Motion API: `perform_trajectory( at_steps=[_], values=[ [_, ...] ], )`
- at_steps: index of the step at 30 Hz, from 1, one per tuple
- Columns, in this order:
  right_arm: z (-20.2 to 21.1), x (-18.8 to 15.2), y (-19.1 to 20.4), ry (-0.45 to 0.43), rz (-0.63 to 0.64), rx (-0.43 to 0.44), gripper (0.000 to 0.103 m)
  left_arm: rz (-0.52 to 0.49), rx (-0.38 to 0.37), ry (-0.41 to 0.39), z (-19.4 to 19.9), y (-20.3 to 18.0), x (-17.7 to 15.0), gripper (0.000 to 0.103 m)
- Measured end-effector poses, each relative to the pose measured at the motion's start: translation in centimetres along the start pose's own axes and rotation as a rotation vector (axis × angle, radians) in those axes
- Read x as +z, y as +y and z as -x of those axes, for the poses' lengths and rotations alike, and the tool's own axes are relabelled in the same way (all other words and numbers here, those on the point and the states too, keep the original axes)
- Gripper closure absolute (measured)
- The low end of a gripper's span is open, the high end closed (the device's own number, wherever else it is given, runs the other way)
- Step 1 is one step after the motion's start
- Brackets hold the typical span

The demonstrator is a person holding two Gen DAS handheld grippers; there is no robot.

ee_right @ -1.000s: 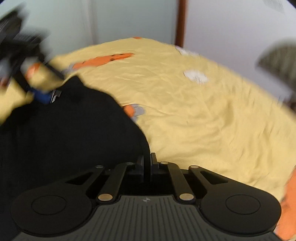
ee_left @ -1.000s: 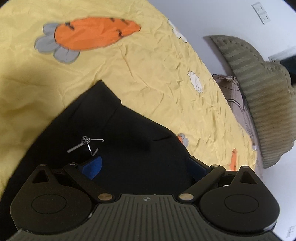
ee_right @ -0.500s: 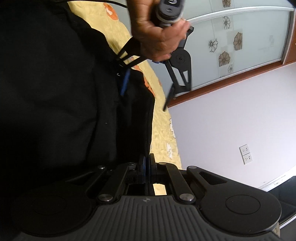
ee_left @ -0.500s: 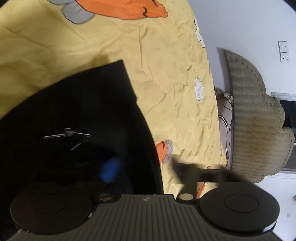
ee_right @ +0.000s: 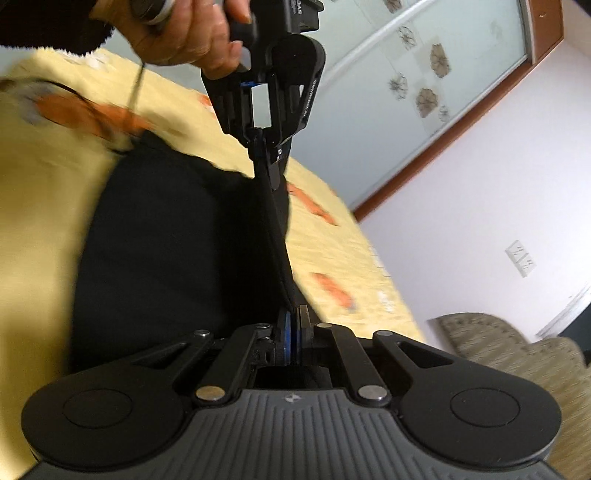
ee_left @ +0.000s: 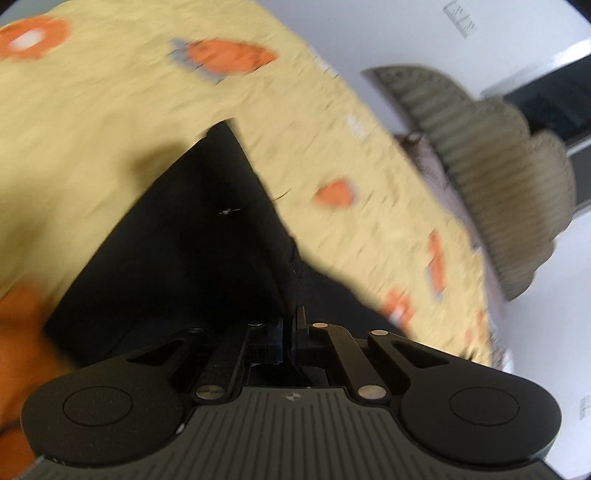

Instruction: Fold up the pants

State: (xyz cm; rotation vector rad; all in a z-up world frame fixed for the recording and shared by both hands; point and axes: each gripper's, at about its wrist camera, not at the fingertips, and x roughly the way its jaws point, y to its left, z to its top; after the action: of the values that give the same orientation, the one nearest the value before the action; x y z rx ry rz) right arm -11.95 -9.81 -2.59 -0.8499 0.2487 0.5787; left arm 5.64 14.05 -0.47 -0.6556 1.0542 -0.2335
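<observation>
Black pants (ee_left: 177,240) lie on a yellow sheet with carrot prints (ee_left: 92,129), partly lifted. In the left wrist view my left gripper (ee_left: 290,325) is shut on a black edge of the pants, and the cloth slopes away from it down to the bed. In the right wrist view my right gripper (ee_right: 295,321) is shut on the same edge of the pants (ee_right: 166,240). That edge runs taut up to the left gripper (ee_right: 264,147), which a hand (ee_right: 184,33) holds above the bed.
A beige ribbed headboard (ee_left: 498,166) stands at the far right of the bed, with a patterned pillow (ee_left: 424,162) beside it. A white wall with sockets (ee_right: 521,258) and frosted sliding doors (ee_right: 406,74) lie beyond the bed.
My left gripper went from wide open over the pants to shut on their edge and swept sideways. My right gripper stayed shut, rolled and moved, lifting the edge taut between both.
</observation>
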Motion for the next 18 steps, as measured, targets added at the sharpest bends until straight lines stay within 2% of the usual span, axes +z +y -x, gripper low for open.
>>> perform_trajectory(
  at_steps=[4, 7, 10, 12, 14, 15, 16, 17, 18],
  values=[
    [1.5, 0.1, 3.2, 0.012, -0.019, 0.091, 0.101, 0.008, 0.082, 0.033, 0.6, 2.7, -3.7, 0.100],
    [2.3, -0.4, 4.4, 0.026, -0.052, 0.130, 0.101, 0.039, 0.100, 0.039, 0.5, 4.0, -4.7, 0.100],
    [2.5, -0.3, 4.6, 0.048, -0.082, 0.151, 0.101, -0.039, 0.141, -0.004, 1.1, 2.8, -5.3, 0.097],
    [2.2, -0.7, 5.2, 0.072, -0.109, 0.174, 0.098, -0.052, 0.165, -0.004, 1.1, 2.6, -5.8, 0.098],
    [3.1, -0.8, 5.4, 0.055, -0.101, 0.164, 0.097, -0.090, 0.194, -0.023, 1.5, 1.9, -6.2, 0.092],
    [4.4, -1.3, 5.3, 0.039, -0.102, 0.178, 0.094, -0.110, 0.214, -0.030, 1.8, 1.5, -6.4, 0.079],
    [5.4, -1.6, 4.7, 0.017, -0.129, 0.183, 0.094, -0.128, 0.233, -0.038, 2.3, 1.5, -6.7, 0.074],
    [6.4, -2.0, 3.5, -0.006, -0.203, 0.186, 0.094, -0.134, 0.254, -0.045, 3.4, 2.3, -7.3, 0.072],
    [6.9, -2.4, 2.3, -0.021, -0.282, 0.187, 0.094, -0.137, 0.289, -0.058, 3.6, 2.0, -7.5, 0.065]
  ],
)
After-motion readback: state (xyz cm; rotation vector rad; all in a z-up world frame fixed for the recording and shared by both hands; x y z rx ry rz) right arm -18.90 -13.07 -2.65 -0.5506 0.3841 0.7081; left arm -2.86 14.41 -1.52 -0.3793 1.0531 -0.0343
